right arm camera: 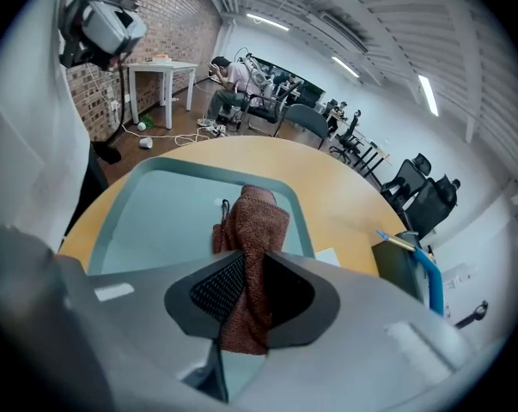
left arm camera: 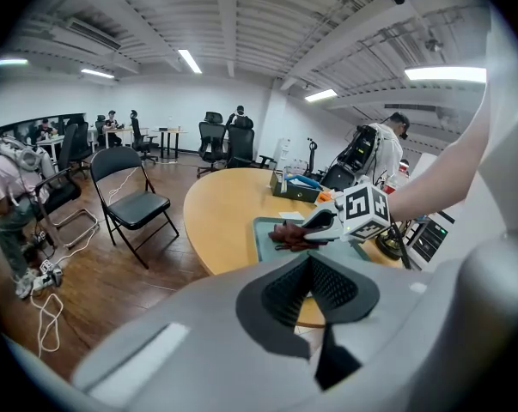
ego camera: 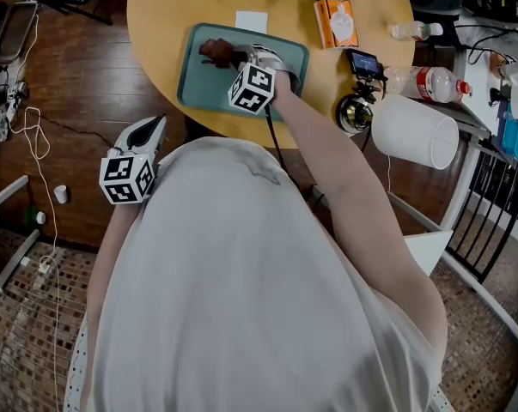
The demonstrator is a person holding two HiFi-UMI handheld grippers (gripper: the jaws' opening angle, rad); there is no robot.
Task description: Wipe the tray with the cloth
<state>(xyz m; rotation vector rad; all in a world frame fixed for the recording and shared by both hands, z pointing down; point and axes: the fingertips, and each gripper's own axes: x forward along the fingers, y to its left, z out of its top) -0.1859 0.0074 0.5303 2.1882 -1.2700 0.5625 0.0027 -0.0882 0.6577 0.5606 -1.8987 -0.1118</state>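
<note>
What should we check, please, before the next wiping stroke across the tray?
1. Grip: ok, the right gripper is shut on the cloth.
2. Contact: ok, the cloth's free end lies inside the tray.
3. Left gripper out of the way: ok, shut, empty, held off the table.
4. Tray steadied: not ok, nothing holds it down.
5. Which parts are already wiped: cannot tell.

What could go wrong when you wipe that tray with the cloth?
The tray lies loose on the table. The left hand-held gripper is off to the side, not holding it, so wiping might push it around. The right hand-held gripper pinches the cloth in a narrow bunch, so it might slip out.
</note>
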